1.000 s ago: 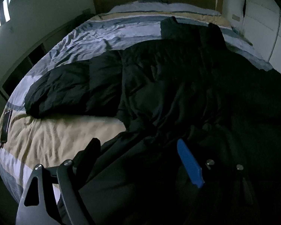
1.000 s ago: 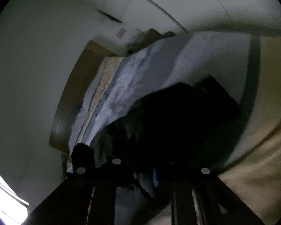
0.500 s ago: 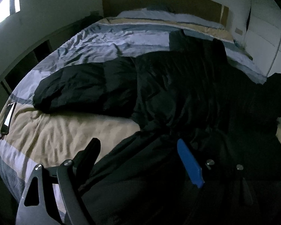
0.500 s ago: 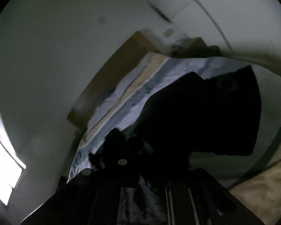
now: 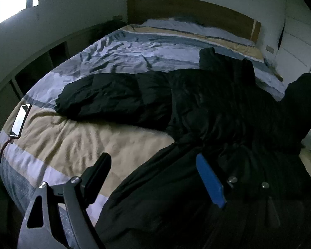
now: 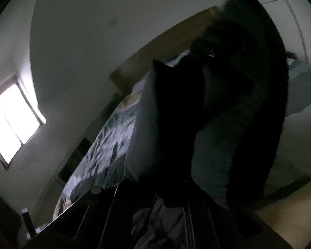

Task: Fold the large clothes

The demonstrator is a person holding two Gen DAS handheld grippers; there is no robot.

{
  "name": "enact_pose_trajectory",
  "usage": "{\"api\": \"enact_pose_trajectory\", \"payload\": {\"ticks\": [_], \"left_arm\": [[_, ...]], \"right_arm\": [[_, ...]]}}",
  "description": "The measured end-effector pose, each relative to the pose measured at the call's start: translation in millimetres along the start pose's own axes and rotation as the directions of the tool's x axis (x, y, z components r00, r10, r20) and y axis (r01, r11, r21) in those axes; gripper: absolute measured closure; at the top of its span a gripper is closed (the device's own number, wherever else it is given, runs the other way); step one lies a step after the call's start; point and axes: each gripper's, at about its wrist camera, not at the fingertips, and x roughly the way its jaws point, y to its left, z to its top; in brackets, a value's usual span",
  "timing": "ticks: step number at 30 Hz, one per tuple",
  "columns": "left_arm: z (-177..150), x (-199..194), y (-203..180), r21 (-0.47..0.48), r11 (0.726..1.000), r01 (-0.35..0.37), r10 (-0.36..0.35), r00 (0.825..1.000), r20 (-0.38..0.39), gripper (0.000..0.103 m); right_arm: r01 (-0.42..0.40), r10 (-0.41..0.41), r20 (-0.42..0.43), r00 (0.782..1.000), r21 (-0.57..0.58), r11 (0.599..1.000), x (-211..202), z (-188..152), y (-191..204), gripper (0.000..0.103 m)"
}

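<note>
Currently I am viewing a phone [image 5: 20,120] lying at the bed's [image 5: 76,145] left edge. My left gripper [image 5: 153,176] is hovering with its jaws spread wide, nothing between them, over the near hem of the coat [image 5: 197,108]. That black coat is lying spread across the striped cover, one sleeve reaching left, the hood up by the headboard [image 5: 186,10]. My right gripper [image 6: 172,203] is pinching coat fabric with its jaws pressed together, the dark cloth hanging in front of its camera.
</note>
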Motion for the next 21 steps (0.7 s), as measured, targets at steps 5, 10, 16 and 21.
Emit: {"api": "enact_pose_trajectory", "payload": {"ticks": [5,10,16,21], "left_arm": [[-4,-6,7,-0.013,1.0,-0.002,0.002,1.0,0.001,0.019],[-8,-8,7,-0.018,1.0,-0.001,0.001,1.0,-0.007,0.019],[-8,-20,-1,-0.01,1.0,0.011,-0.011,1.0,0.0,0.019],[-2,-43,-18,0.007,0.999,0.036,-0.036,0.999,0.019,0.019]], "right_arm": [[-0.015,0.006,-0.113,0.994,-0.078,0.997,20,-41,19,0.097],[0.001,-0.022,-0.22,0.975,-0.094,0.996,40,-80,16,0.097],[0.031,-0.062,-0.328,0.943,-0.099,0.995,58,-105,5,0.093],[0.063,-0.101,-0.358,0.928,-0.116,0.991,61,-89,13,0.09]]}}
